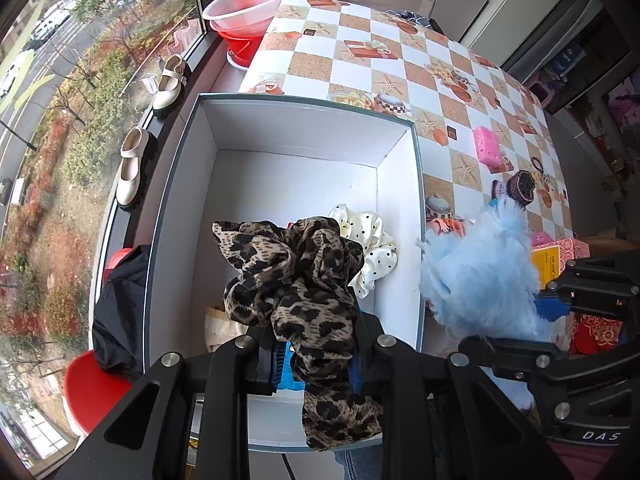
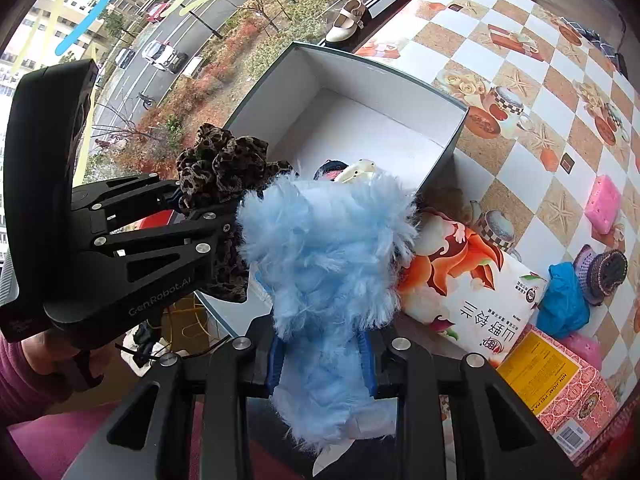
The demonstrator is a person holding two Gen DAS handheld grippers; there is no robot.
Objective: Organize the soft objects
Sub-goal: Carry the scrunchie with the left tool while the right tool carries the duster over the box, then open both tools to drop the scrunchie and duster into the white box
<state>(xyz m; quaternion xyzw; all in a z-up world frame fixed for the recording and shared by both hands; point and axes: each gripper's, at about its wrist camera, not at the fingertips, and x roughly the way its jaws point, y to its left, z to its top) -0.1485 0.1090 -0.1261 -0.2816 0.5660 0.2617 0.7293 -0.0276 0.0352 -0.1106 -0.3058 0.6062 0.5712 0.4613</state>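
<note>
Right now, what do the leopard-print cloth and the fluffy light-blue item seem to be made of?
Leopard-print cloth: apparently thin woven fabric, matte; it crumples into soft folds. Fluffy light-blue item: probably synthetic plush or feathery fibre; long wispy strands stick out all around.

This is a lived-in home, an upper-floor flat. The table point(image 1: 400, 64) across the upper right of the left wrist view wears a checkered oilcloth printed with teacups and starfish, and household odds and ends lie on it — a pink sponge point(image 1: 487, 147) and a tissue pack point(image 2: 468, 280). At the upper left a big window point(image 1: 60, 120) looks down on a street with trees and parked cars, with cream shoes point(image 1: 132, 168) on the sill and a pink washbasin point(image 1: 252, 0) at the top centre — plainly domestic things.
</note>
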